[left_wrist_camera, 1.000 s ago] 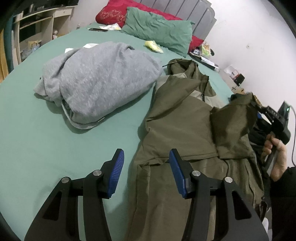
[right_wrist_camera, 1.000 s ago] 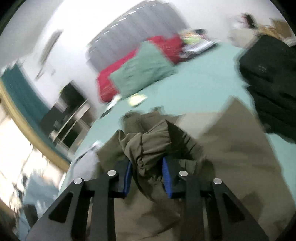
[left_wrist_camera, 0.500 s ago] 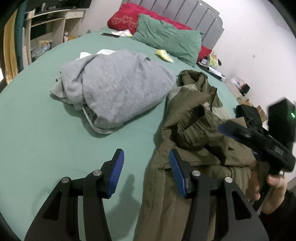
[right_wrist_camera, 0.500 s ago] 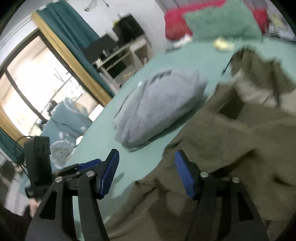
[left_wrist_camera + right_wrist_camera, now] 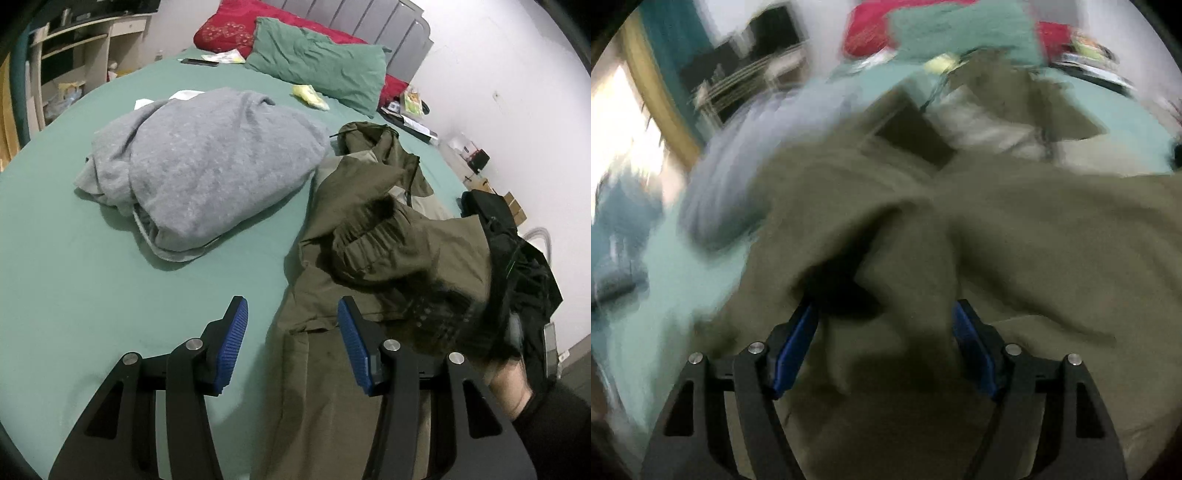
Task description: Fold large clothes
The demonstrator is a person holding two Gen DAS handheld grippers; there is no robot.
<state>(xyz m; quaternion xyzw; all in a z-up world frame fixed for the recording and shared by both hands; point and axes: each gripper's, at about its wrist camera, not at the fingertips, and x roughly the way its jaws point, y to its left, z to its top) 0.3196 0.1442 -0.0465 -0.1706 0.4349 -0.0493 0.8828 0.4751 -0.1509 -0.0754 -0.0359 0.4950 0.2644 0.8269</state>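
Observation:
An olive green jacket (image 5: 365,229) lies on the green bed (image 5: 74,280), its sleeve with the elastic cuff (image 5: 354,240) folded across its body. My left gripper (image 5: 291,332) is open and empty, low over the jacket's left edge. My right gripper (image 5: 886,332) is open, pressed close over the jacket (image 5: 997,236), with loose cloth bunched between its jaws. The right wrist view is blurred. In the left wrist view the right gripper (image 5: 509,295) shows only as a dark blur at the right.
A crumpled grey garment (image 5: 199,162) lies on the bed left of the jacket. A green pillow (image 5: 317,66) and a red pillow (image 5: 229,29) lie at the headboard. Small items lie near the pillows. Shelves (image 5: 74,62) stand at the left, a white wall at the right.
My right gripper carried the sleeve across the jacket, let it go and opened. It has since moved back low over the jacket. My left gripper stayed open and shifted little.

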